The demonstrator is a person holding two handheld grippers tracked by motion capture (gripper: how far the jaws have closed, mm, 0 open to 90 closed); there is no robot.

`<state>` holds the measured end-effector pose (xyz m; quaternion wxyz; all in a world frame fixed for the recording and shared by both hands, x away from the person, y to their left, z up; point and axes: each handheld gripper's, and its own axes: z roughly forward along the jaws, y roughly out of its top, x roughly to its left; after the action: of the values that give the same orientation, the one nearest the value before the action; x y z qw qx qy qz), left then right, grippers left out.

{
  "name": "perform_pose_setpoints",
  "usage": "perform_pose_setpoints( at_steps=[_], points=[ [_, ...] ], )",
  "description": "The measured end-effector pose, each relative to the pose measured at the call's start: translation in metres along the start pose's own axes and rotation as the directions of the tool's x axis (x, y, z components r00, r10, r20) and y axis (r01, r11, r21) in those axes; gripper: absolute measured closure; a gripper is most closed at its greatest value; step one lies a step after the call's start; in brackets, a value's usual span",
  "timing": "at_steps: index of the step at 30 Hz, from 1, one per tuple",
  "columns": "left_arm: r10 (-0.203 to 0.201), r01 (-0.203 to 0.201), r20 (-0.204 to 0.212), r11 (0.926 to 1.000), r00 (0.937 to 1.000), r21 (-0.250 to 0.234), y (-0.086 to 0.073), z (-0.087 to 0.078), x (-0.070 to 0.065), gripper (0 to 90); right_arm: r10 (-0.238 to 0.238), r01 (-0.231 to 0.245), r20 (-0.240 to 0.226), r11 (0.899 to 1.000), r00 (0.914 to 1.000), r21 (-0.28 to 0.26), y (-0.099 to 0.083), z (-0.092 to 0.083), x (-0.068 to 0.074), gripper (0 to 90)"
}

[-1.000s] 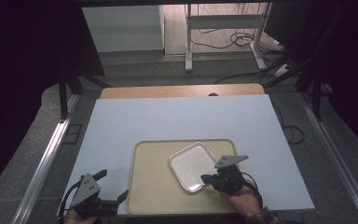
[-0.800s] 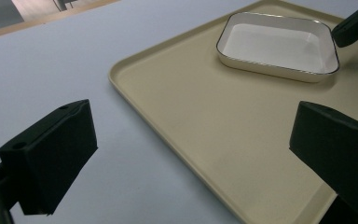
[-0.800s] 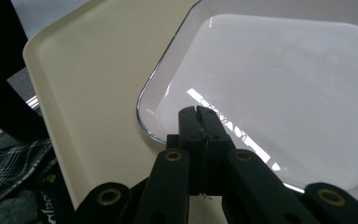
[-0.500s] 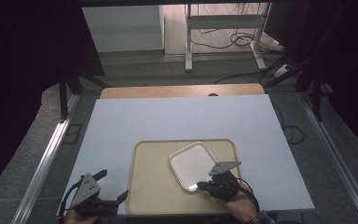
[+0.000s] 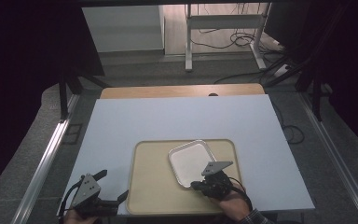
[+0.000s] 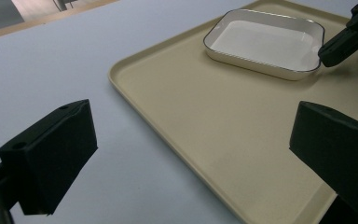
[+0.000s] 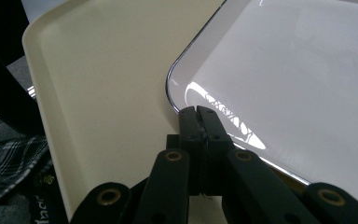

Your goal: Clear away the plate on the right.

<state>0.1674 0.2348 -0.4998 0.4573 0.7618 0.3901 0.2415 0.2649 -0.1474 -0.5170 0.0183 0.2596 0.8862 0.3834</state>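
At the near edge of the pale blue worktop (image 5: 177, 116), the right claw (image 7: 199, 114), jaws pressed together, pinches the near rim of a shallow white dish (image 5: 192, 161). The dish is square with rounded corners and a thin dark edge line, glossy, apparently enamel or ceramic. It sits on the right half of a matte beige plastic tray (image 5: 154, 186). The left claw (image 6: 191, 154) hangs open beside the tray's near-left corner, holding nothing. The grip looks made; lifting or shifting the dish remains.

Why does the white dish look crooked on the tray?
The white dish sits turned at an angle to the tan tray, corners askew. Nothing looks spilled or broken. The right gripper, fingers shut, is at its near rim.
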Motion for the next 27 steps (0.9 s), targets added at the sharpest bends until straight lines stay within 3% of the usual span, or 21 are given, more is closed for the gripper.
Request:
perform_pose_setpoints(
  at_steps=[27],
  points=[
    [0.004,-0.004,-0.002,1.0000,1.0000,0.002,0.000,0.000,0.000,0.4,0.001,-0.001,-0.003,1.000,1.0000,-0.028,0.019,0.022,-0.007,90.0]
  ],
)
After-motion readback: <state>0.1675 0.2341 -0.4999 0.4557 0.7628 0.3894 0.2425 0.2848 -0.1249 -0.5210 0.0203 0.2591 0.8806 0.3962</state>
